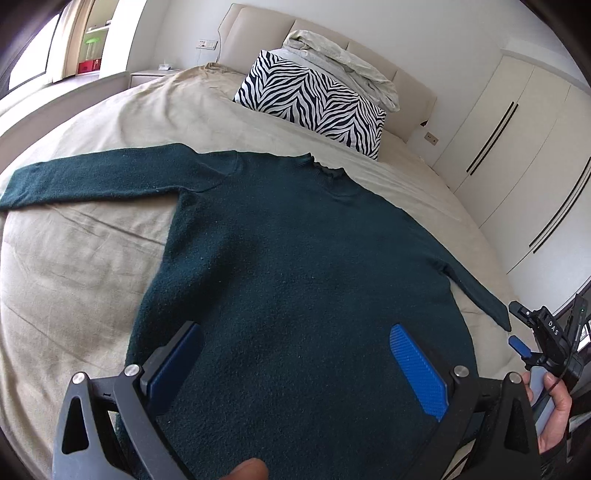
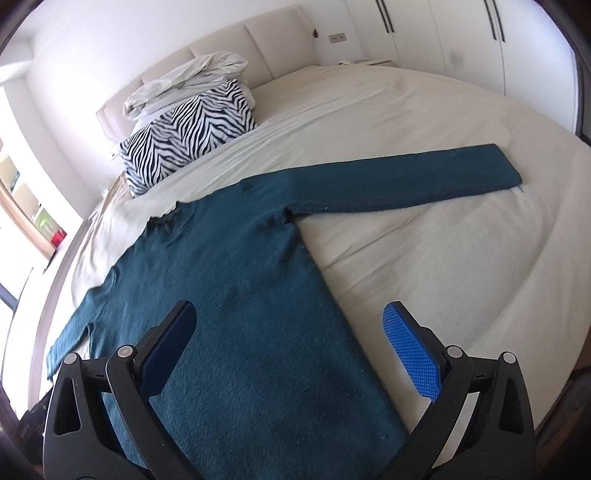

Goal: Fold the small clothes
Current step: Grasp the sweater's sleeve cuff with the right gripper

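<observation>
Fingers (image 1: 417,373) on both grippers are gaping wide, holding nothing; sweater (image 1: 295,258) is lying flat, sleeves toward 9 and 3, 0 folds made.

A wide bed (image 1: 110,122) in beige sheets fills the room ahead of the claw, its padded headboard (image 1: 258,26) against a white wall. A zebra-print pillow (image 1: 314,99) lies beneath crumpled bedding (image 1: 343,59). White wardrobes (image 1: 517,147) stand right — a daylit window (image 1: 33,48) far left.
</observation>
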`<action>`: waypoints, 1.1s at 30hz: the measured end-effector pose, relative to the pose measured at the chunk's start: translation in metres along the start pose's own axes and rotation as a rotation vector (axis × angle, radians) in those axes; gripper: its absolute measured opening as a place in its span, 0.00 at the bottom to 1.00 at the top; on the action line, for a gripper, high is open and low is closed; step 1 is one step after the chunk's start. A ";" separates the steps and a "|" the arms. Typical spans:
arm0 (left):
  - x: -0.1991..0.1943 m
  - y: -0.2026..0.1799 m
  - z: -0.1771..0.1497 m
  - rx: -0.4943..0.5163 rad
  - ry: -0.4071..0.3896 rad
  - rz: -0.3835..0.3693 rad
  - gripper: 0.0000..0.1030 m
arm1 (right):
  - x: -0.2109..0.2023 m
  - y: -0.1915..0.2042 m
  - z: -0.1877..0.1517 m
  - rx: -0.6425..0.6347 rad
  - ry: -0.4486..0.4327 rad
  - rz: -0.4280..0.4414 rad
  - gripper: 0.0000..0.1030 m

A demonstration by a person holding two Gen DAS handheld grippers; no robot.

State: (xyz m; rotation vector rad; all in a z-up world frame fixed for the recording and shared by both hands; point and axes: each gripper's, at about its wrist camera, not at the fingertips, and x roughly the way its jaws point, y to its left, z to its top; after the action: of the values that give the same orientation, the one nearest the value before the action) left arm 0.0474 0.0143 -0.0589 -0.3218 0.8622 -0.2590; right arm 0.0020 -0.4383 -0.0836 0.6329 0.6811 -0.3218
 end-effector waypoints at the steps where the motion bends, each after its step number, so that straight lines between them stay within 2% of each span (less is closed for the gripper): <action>1: 0.007 -0.004 0.001 0.027 0.005 0.002 1.00 | 0.007 -0.025 0.013 0.077 -0.007 0.006 1.00; 3: 0.022 -0.015 0.003 0.096 0.056 -0.014 1.00 | 0.021 -0.074 0.035 0.230 -0.023 0.023 0.98; 4: 0.029 -0.016 0.005 0.095 0.078 -0.022 1.00 | 0.028 -0.096 0.044 0.297 -0.024 0.038 0.97; 7: 0.041 -0.015 0.013 0.048 0.088 -0.017 1.00 | 0.053 -0.156 0.068 0.466 -0.011 0.074 0.82; 9: 0.048 -0.017 0.021 0.058 0.069 0.006 1.00 | 0.068 -0.191 0.082 0.557 -0.024 0.091 0.74; 13: 0.068 -0.020 0.036 0.062 0.083 -0.016 1.00 | 0.091 -0.240 0.105 0.665 -0.058 0.106 0.65; 16: 0.081 -0.022 0.044 0.042 0.099 -0.063 1.00 | 0.108 -0.266 0.122 0.714 -0.075 0.125 0.58; 19: 0.093 -0.027 0.048 0.041 0.104 -0.083 0.98 | 0.126 -0.281 0.135 0.716 -0.067 0.108 0.40; 20: 0.097 -0.029 0.049 0.046 0.111 -0.088 0.94 | 0.132 -0.284 0.139 0.703 -0.057 0.086 0.27; 21: 0.102 -0.031 0.050 0.049 0.123 -0.094 0.86 | 0.137 -0.278 0.144 0.685 -0.051 0.064 0.20; 23: 0.112 -0.034 0.053 0.045 0.149 -0.116 0.74 | 0.141 -0.270 0.153 0.627 -0.052 0.017 0.15; 24: 0.116 -0.035 0.055 0.039 0.161 -0.125 0.69 | 0.143 -0.260 0.160 0.592 -0.053 0.016 0.08; 26: 0.125 -0.034 0.060 0.019 0.173 -0.148 0.66 | 0.145 -0.229 0.170 0.506 -0.058 -0.004 0.08; 27: 0.129 -0.032 0.063 0.002 0.177 -0.163 0.66 | 0.149 -0.204 0.176 0.445 -0.056 -0.016 0.08; 30: 0.132 -0.023 0.071 -0.053 0.166 -0.189 0.66 | 0.161 -0.126 0.184 0.253 -0.026 0.018 0.08; 33: 0.133 -0.010 0.078 -0.103 0.149 -0.203 0.66 | 0.170 -0.013 0.165 0.011 -0.005 0.071 0.08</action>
State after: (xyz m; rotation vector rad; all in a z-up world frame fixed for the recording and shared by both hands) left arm 0.1901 -0.0284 -0.1002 -0.4913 0.9932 -0.4318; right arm 0.2007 -0.5663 -0.1039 0.6651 0.6506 -0.2616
